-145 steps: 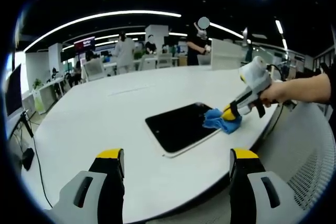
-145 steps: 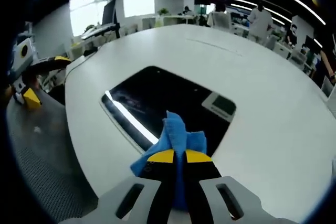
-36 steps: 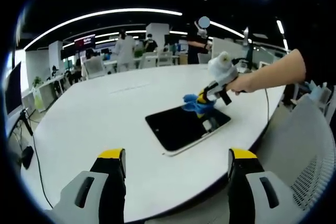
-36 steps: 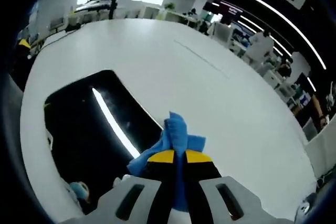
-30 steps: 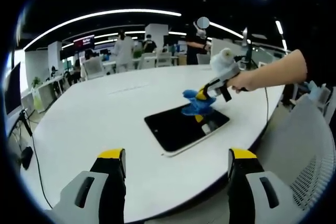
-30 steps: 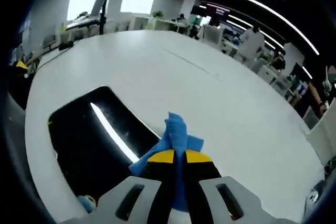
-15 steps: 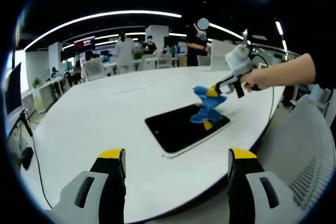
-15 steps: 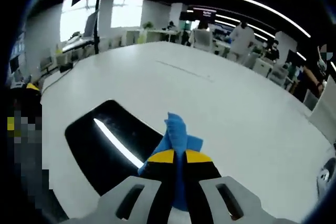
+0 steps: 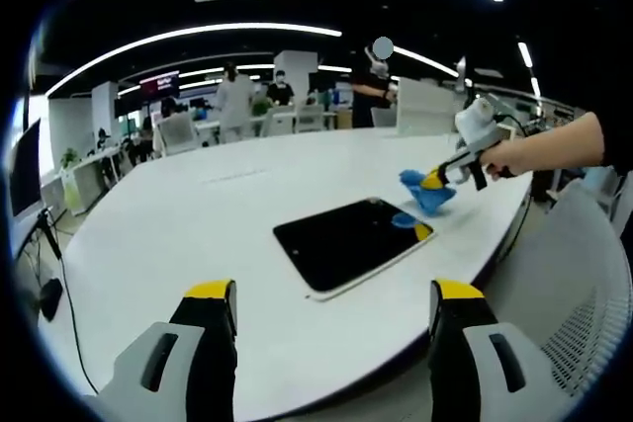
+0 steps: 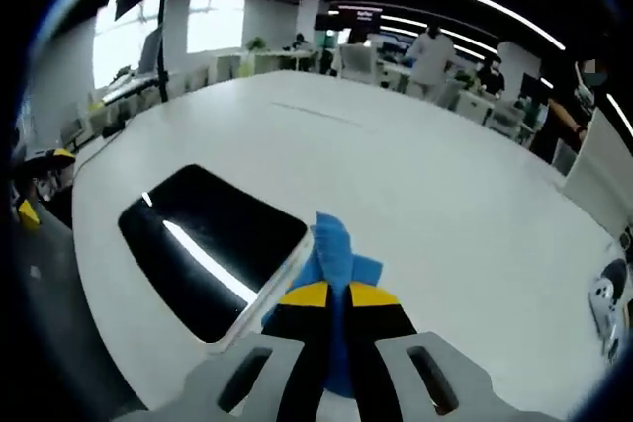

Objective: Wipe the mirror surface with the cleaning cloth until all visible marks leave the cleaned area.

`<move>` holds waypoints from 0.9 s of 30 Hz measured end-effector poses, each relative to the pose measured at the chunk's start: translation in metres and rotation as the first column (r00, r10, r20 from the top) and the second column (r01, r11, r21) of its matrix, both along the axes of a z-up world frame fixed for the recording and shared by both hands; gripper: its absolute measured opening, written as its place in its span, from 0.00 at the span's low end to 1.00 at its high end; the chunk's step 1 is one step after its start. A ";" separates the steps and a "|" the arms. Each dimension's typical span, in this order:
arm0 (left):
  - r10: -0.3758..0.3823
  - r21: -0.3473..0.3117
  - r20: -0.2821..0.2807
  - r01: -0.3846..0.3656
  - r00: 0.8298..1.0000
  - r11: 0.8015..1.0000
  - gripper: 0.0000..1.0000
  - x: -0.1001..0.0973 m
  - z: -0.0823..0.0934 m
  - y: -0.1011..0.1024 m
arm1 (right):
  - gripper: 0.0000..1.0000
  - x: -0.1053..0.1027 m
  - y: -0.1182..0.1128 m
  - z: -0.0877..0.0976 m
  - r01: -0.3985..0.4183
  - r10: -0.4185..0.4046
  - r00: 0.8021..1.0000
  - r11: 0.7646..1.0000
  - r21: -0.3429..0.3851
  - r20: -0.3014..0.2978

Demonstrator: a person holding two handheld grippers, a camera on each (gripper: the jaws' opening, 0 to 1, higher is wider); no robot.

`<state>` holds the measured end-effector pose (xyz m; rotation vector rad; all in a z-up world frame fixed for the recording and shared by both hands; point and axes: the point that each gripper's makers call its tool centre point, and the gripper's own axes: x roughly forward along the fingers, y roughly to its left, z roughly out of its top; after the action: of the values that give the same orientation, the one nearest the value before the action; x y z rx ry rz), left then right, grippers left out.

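Open-plan office is running lit ceiling strips overhead, people standing at desks in the back. Large white oval counter [image 9: 198, 244] is taking up most of both views. Mirror [image 9: 348, 240] is lying flat on the counter near its edge, dark glass in a white frame, reflecting a ceiling light strip in the right gripper view [image 10: 208, 244]. Right gripper [image 10: 330, 295] is sitting clamped on the blue cleaning cloth [image 10: 333, 254], jaws fully closed; in the left gripper view it [image 9: 432, 181] is holding the cloth [image 9: 425, 193] off the mirror, just past its far corner. Left gripper [image 9: 321, 294] is hanging wide open, holding nothing, near the counter's near edge.
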<state>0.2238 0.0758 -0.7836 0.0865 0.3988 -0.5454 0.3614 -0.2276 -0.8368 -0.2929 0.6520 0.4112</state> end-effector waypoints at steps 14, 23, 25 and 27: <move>-0.003 -0.002 -0.003 0.003 1.000 1.000 0.79 -0.001 0.000 0.000 | 0.00 -0.023 -0.012 -0.032 0.033 -0.033 0.997 0.999 -0.005 -0.069; -0.003 0.001 -0.010 0.003 1.000 1.000 0.79 -0.001 -0.001 0.001 | 0.00 -0.016 -0.008 -0.039 0.045 -0.044 0.996 0.999 0.003 -0.075; -0.004 0.001 -0.010 0.004 1.000 1.000 0.79 -0.002 -0.001 0.001 | 0.01 -0.015 -0.008 -0.039 0.035 -0.035 0.997 0.999 -0.002 -0.072; -0.006 0.001 -0.010 0.006 1.000 1.000 0.79 -0.002 -0.001 0.000 | 0.01 -0.015 -0.009 -0.039 0.025 -0.026 0.997 1.000 -0.009 -0.070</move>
<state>0.2221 0.0760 -0.7849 0.0854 0.4089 -0.5514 0.3460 -0.2362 -0.8755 -0.2782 0.7254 0.3958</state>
